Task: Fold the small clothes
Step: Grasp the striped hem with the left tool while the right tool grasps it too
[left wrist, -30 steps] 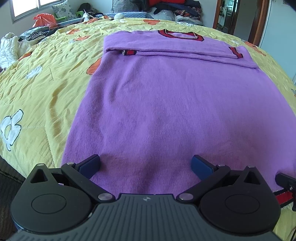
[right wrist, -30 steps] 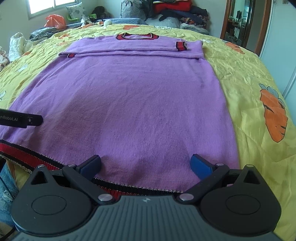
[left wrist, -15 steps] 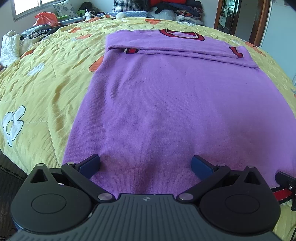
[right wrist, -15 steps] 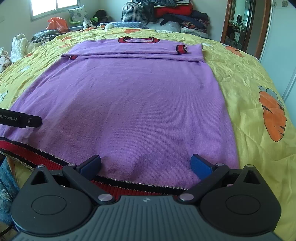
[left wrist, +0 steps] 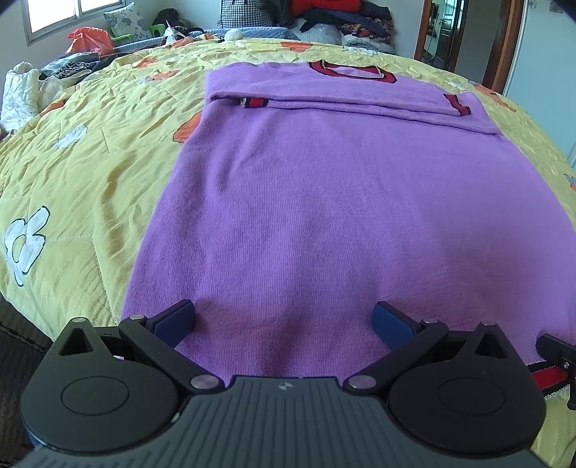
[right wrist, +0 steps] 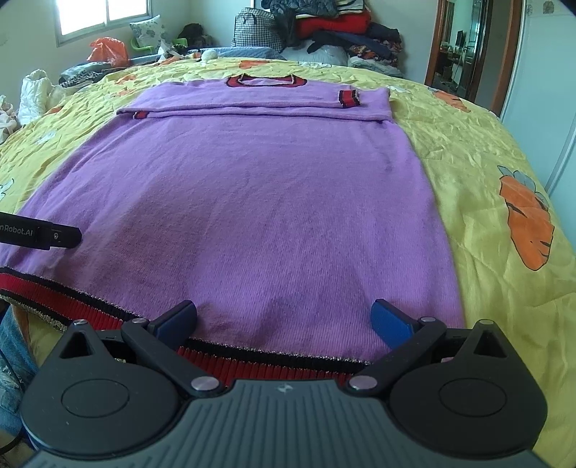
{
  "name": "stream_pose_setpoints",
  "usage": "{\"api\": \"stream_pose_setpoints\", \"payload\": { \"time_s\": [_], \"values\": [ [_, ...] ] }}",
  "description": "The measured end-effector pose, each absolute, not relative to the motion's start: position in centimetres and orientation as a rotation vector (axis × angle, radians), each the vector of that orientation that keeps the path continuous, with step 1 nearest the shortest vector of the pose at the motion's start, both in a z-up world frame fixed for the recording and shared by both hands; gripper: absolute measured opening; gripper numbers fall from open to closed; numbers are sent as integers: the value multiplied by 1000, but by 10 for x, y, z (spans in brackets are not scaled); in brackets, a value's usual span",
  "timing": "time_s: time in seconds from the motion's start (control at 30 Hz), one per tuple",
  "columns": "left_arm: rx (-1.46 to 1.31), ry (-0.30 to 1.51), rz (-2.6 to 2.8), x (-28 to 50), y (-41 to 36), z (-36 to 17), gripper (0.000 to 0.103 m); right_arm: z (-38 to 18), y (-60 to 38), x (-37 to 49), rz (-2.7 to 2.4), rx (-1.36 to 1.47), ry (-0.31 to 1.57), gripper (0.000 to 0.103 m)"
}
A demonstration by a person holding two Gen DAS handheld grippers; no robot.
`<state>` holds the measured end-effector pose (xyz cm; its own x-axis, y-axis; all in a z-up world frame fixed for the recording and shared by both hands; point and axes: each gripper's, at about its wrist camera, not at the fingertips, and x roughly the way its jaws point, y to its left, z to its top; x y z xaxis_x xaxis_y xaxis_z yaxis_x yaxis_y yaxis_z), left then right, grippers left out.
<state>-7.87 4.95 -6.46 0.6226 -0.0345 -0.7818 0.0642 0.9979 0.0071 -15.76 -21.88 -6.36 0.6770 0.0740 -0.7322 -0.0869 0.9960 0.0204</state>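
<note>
A purple knit sweater (left wrist: 324, 201) with a red collar and cuffs lies flat on the bed, sleeves folded across its far end; it also shows in the right wrist view (right wrist: 259, 201). Its red and black hem band (right wrist: 273, 367) is nearest me. My left gripper (left wrist: 284, 320) is open, low over the near left part of the hem. My right gripper (right wrist: 284, 320) is open, over the near right part of the hem. The left gripper's finger (right wrist: 39, 234) shows at the left edge of the right wrist view.
The sweater lies on a yellow quilt (left wrist: 82, 172) with carrot prints (right wrist: 529, 223). Piles of clothes (right wrist: 324, 28) and bags (left wrist: 90, 36) sit at the far side of the bed. A doorway (right wrist: 464, 46) stands at the back right.
Both grippers have lifted or tilted slightly, so more of the room behind the bed shows. The sweater has not moved. Both grippers stay open.
</note>
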Motion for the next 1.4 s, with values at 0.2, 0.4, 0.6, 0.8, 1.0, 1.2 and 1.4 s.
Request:
{"api": "stream_pose_setpoints", "payload": {
  "time_s": [0.2,0.4,0.6,0.8,1.0,1.2,1.4],
  "values": [
    [62,916,-121,-77,55,-63,103,-62,-225,-164,131,-43,816,103],
    [-48,909,-207,-86,106,-57,103,-61,-258,-179,68,-17,801,103],
    [-181,858,-352,-98,150,-57,103,-66,-292,-197,69,59,770,103],
    [-119,852,-294,-115,158,-69,103,-67,-303,-205,8,42,735,103],
    [-225,893,-316,-110,168,-80,100,-62,-306,-203,10,41,766,103],
    [-313,894,-392,-113,166,-80,98,-63,-321,-203,29,113,768,103],
    [-409,942,-420,-110,180,-96,85,-61,-316,-203,-11,29,775,103]
  ]
}}
